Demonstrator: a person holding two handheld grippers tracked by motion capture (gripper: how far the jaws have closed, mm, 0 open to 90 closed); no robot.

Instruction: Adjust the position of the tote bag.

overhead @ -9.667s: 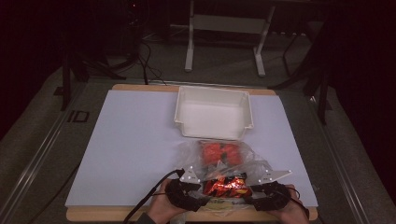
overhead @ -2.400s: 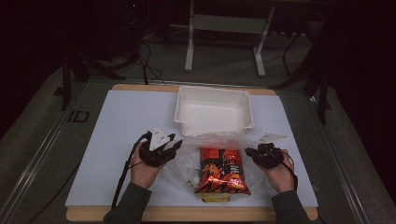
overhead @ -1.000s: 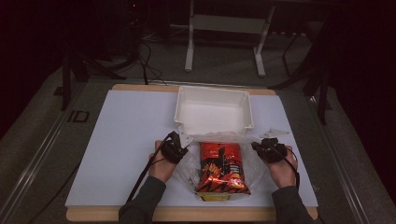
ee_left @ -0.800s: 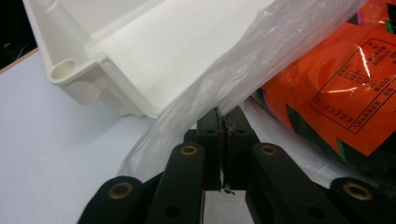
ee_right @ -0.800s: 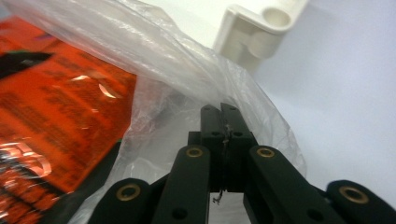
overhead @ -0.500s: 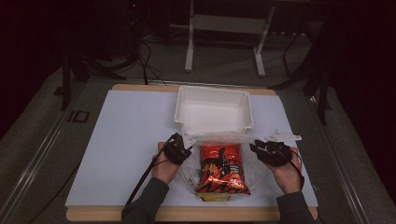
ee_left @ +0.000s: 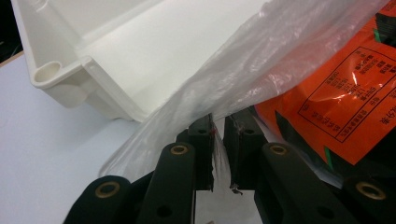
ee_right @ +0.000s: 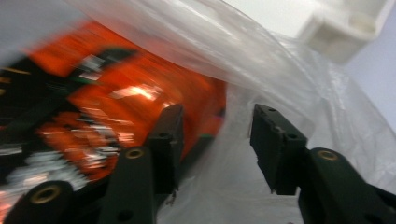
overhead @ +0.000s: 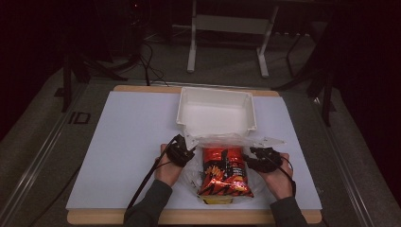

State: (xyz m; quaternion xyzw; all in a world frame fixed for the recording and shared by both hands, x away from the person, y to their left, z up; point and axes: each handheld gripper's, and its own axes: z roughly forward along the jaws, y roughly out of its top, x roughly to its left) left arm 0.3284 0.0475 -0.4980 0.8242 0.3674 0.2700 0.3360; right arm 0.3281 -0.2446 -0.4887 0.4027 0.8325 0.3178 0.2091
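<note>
We hold a gripper in each hand at the near edge of the table, one on either side of an orange snack packet that lies in a clear plastic bag. The packet rests on the white sheet just inside the near edge, a little right of the middle, with its far end close to the white tray, which sits at the far edge of the sheet.

Our left gripper has its jaws nearly together, pinching a fold of the clear plastic bag between the pads (the film runs straight through the narrow gap). Just beyond it we see the corner of the white tray and, to the right, the orange snack packet.

Our right gripper has its jaws spread wide, with loose bag film in front and the packet beside the left jaw; it grasps nothing.
</note>
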